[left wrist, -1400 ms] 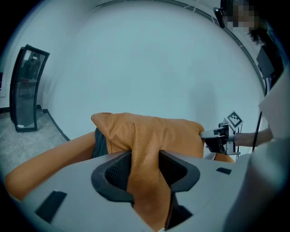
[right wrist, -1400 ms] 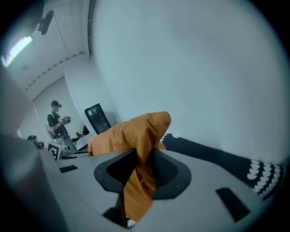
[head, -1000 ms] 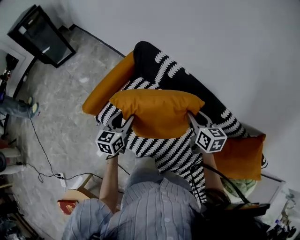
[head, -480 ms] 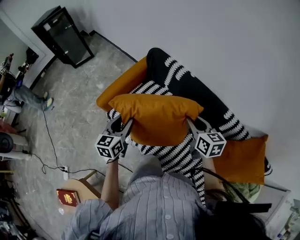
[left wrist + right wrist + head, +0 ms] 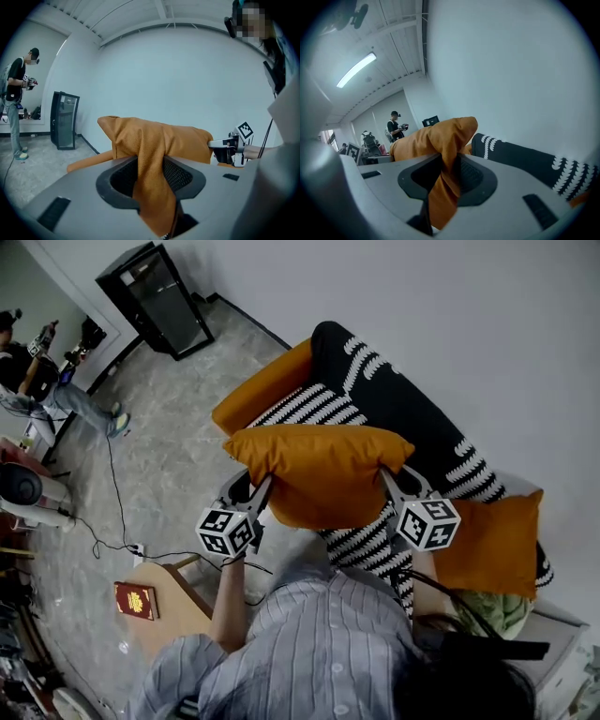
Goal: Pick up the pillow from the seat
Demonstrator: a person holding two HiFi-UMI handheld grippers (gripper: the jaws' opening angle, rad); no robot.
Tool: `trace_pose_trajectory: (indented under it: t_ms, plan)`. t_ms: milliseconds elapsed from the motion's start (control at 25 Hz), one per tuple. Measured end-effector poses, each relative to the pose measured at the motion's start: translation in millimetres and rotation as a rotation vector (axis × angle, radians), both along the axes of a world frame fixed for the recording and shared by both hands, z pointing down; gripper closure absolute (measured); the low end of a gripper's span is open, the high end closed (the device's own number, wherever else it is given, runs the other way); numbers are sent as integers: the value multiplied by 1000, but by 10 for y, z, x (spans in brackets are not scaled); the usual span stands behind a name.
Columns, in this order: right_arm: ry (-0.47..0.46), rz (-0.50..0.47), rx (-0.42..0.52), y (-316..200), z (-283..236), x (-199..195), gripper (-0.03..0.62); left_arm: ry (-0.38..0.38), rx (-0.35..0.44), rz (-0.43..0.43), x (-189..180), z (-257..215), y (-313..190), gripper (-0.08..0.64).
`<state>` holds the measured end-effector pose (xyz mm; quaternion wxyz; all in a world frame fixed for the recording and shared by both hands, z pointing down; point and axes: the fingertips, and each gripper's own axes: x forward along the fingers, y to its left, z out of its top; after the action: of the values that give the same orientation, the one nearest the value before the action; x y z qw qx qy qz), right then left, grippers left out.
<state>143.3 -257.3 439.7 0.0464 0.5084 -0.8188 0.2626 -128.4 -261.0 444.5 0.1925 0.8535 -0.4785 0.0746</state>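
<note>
An orange pillow (image 5: 323, 472) hangs in the air above the black-and-white striped seat (image 5: 412, 427), held at both ends. My left gripper (image 5: 261, 491) is shut on the pillow's left end; in the left gripper view the orange fabric (image 5: 150, 168) is pinched between the jaws. My right gripper (image 5: 392, 482) is shut on the right end, and the right gripper view shows the same pillow (image 5: 440, 140) bunched between its jaws. The right gripper's marker cube (image 5: 243, 130) shows past the pillow in the left gripper view.
The seat has orange armrests (image 5: 262, 390) and a second orange cushion (image 5: 492, 545) at the right. A black cabinet (image 5: 164, 301) stands at the wall. A small wooden table (image 5: 173, 610) with a red book (image 5: 135, 601) is at the lower left. Cables (image 5: 112, 512) cross the floor; a person (image 5: 16, 101) stands far left.
The pillow stays held by both grippers while the view has shifted, with the seat sliding right and up. More of the room at the left has come into sight.
</note>
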Motion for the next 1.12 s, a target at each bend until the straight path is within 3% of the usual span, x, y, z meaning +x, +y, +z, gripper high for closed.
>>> trace_pose_trajectory:
  t_ms: [320,720,960,1120]
  plan:
    - [-38,-61,-6,630,31,-116,488,-20,4,-74,-121,-80,780,387]
    - [-75,-105,-14,1050,154,-242,489,-32,-7,-137,-238,-45,1376,388]
    - [-67,-105,-24,1268,-57,-383,488,-22,-24,-142,-389,-228,1576,390]
    - [-66,-106,-20,1189,48,-391,488,-24,-36,-135,-395,-105,1536,390]
